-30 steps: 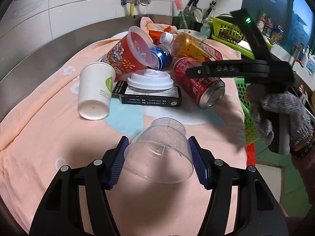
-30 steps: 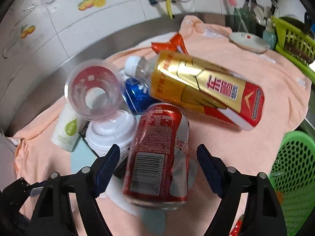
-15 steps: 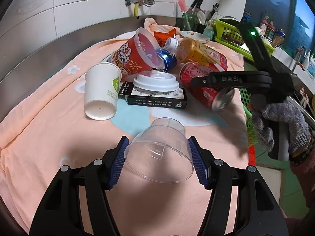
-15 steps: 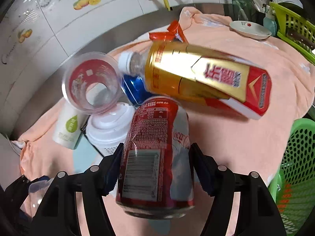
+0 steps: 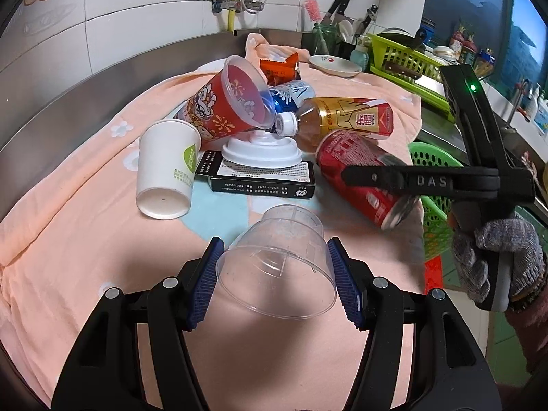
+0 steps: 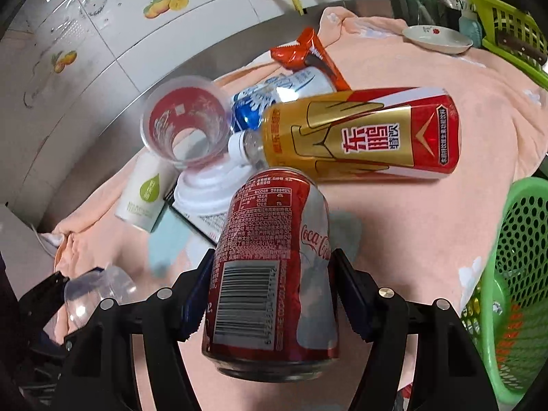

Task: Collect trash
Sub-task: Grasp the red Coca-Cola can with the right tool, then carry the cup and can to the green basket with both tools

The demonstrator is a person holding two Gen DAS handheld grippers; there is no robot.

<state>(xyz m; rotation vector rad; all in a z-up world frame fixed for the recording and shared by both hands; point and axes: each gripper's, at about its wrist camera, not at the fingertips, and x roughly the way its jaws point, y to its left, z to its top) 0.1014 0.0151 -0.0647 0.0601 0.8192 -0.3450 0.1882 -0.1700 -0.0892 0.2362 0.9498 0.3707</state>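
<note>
Holding 2 items: left gripper pinches clear cup, lower centre; right gripper clamps can, lower centre. Basket, right edge, awaits both; 7 items remain on cloth.

Cloth peach with white flowers and a pale blue patch. Near cup clear. Can red and silver, white script, barcode. Bottle gold and red, white cap. Left cup white, green leaf. Far cup red, patterned. Basket green. Box black.
</note>
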